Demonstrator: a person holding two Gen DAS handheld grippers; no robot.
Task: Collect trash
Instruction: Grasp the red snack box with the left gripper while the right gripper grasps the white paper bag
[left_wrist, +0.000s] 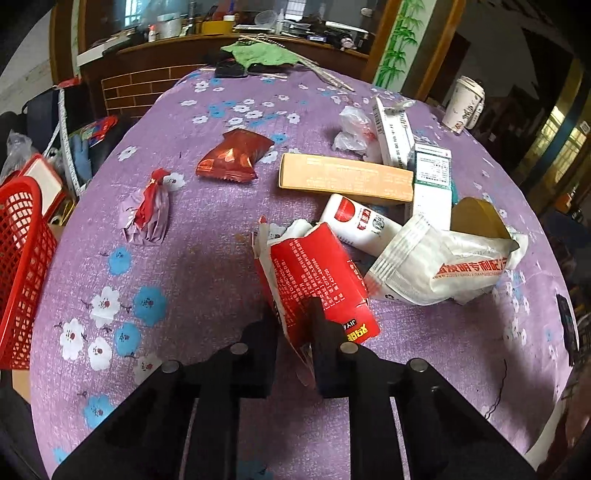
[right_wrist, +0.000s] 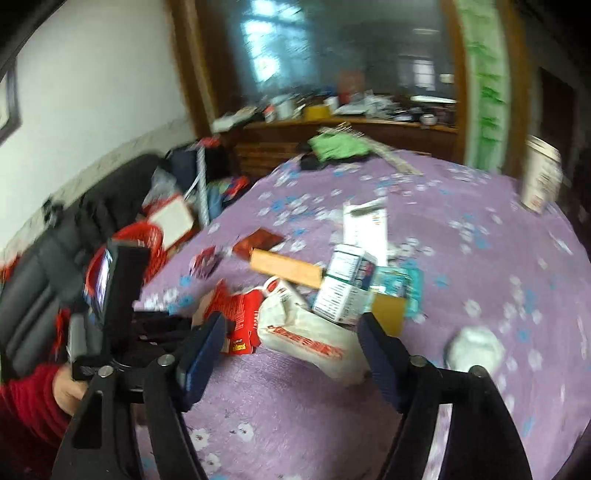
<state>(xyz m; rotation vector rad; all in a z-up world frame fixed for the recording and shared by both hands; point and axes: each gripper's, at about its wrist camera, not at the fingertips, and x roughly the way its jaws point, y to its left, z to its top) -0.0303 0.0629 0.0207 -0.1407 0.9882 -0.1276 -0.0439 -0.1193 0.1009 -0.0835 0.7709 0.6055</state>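
We are pinching the red carton (left_wrist: 317, 273) in our left hand-held gripper (left_wrist: 295, 325), keeping it level toward the basket (left_wrist: 22, 266); the right hand-held gripper (right_wrist: 291, 354) is hanging spread.

Both wrist cams low over the purple table (left_wrist: 192, 236), facing its far edge.

Left view sits close behind the red carton (left_wrist: 317, 280), sharp. Right view sits further right and slightly back, motion-blurred, aimed at the white pouch (right_wrist: 310, 332). Shared: carton, pouch, orange box (left_wrist: 343, 177), paper cup (right_wrist: 541, 173), red basket (left_wrist: 22, 266) off the left edge.
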